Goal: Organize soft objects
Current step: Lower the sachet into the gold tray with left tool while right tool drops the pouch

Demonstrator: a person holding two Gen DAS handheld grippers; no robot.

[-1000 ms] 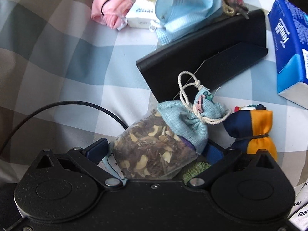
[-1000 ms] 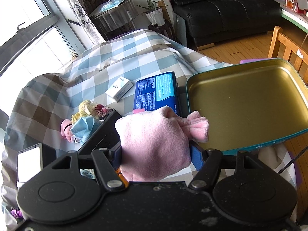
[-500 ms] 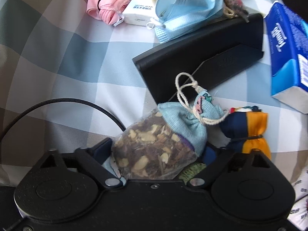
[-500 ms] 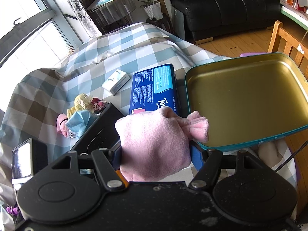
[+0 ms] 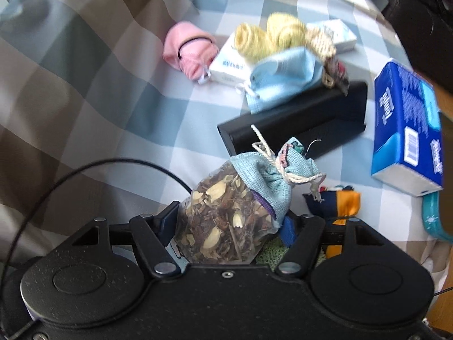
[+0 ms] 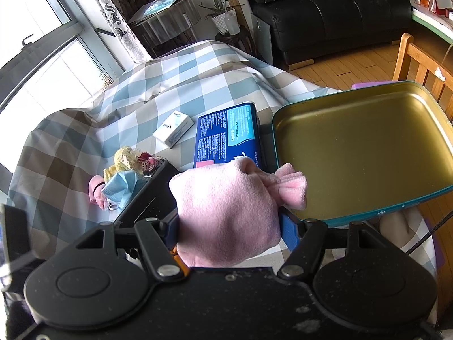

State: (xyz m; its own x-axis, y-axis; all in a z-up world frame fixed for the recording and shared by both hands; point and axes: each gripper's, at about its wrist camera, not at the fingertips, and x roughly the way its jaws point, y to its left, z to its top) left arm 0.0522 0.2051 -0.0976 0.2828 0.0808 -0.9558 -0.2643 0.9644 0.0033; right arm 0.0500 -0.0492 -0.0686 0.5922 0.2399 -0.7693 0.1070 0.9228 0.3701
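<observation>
Left gripper (image 5: 229,223) pinches the herb sachet (image 5: 240,204), tied neck pointing 1 o'clock. Right gripper (image 6: 229,223) squeezes the pink pouch (image 6: 226,212), tied end aimed 2 o'clock toward the tray (image 6: 365,153).

We see a blue tissue box (image 6: 226,136), small white carton (image 6: 173,129), black stand (image 5: 297,119), checked cloth (image 5: 85,85), wooden chair (image 6: 419,62), black sofa (image 6: 325,14).
</observation>
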